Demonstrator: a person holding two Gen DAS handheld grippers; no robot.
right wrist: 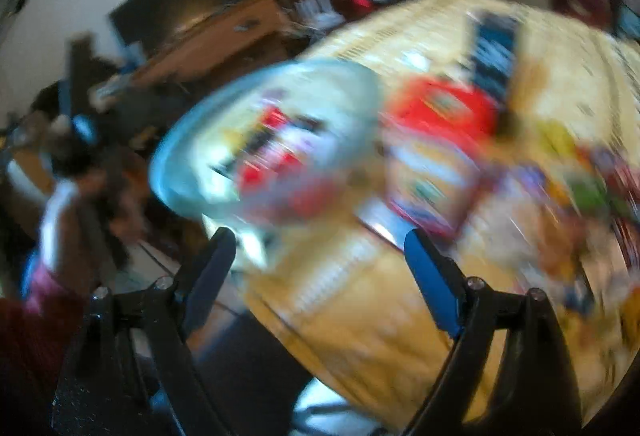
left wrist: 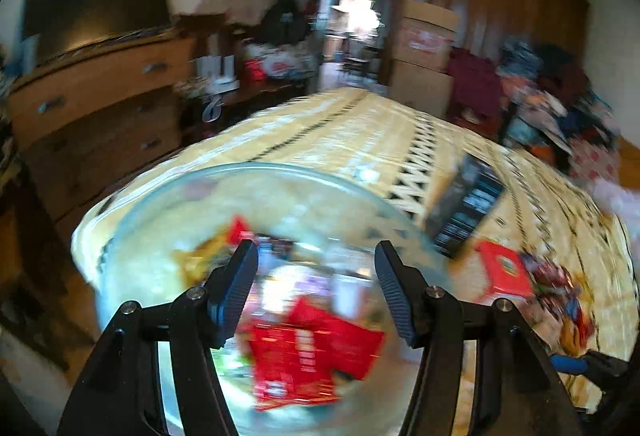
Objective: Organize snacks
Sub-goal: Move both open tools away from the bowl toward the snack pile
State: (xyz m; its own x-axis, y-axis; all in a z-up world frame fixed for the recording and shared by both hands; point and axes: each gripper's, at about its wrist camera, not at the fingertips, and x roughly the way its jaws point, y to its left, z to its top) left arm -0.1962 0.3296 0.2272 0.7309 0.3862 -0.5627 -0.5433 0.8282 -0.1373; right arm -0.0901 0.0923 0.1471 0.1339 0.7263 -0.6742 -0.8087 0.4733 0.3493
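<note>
Both grippers, left and right, gaping empty; crinkly red snack packet inside clear glass bowl, light, slippery, best pinched by edge.

Left gripper black-armed, ribbed dark-blue pads, silver screws, right gripper black with bright blue pads

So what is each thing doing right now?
Left tool: open, empty, over the bowl.
Right tool: open, empty.
Glass bowl: on the bed, holds snack packets.
Red packet: lying in the bowl.
Red box: on the bed, outside the bowl.
</note>
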